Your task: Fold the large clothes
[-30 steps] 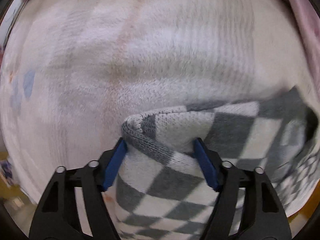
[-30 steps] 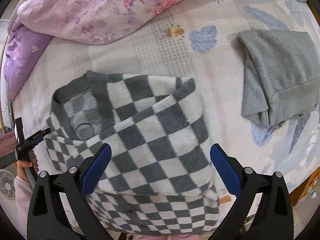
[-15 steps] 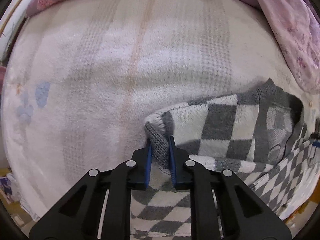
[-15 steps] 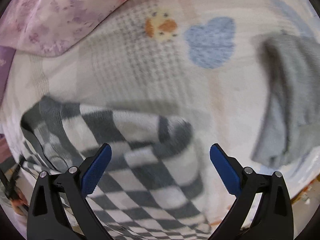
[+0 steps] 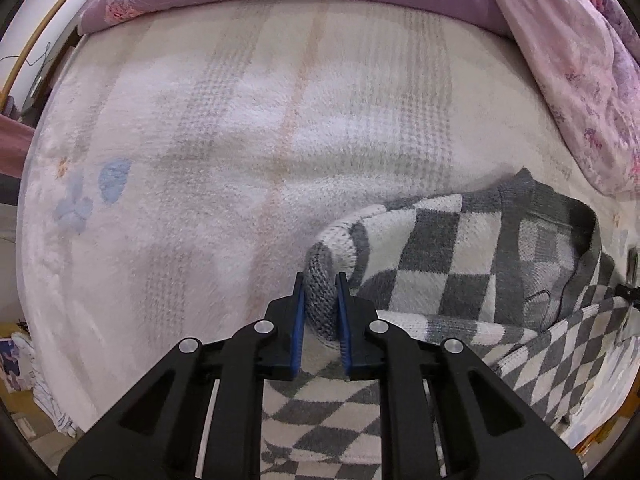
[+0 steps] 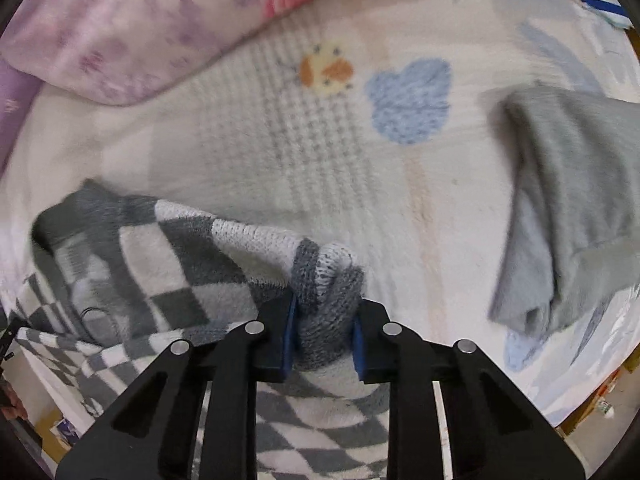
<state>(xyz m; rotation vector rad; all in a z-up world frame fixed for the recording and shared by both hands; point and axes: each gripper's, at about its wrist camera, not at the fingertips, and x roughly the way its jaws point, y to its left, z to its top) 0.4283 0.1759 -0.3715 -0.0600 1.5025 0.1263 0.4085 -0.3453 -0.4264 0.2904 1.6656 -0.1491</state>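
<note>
A grey and white checkered knit sweater (image 5: 460,248) lies on a white fleece blanket (image 5: 240,140) on a bed. My left gripper (image 5: 319,292) is shut on a bunched grey ribbed edge of the sweater, lifting it off the blanket. In the right wrist view the same checkered sweater (image 6: 168,264) spreads to the left, and my right gripper (image 6: 325,312) has its jaws closing on another bunched grey corner of it, the blue pads pressing the knit from both sides.
A folded grey garment (image 6: 568,208) lies on the blanket at the right. A pink and purple floral quilt (image 6: 140,28) is heaped along the far side, also seen as the quilt (image 5: 580,72) at upper right. The bed's edge and floor show at the bottom corners.
The left gripper closed on the sweater's edge and rose with it. The right gripper came down over the other corner and closed from wide open onto the knit.
</note>
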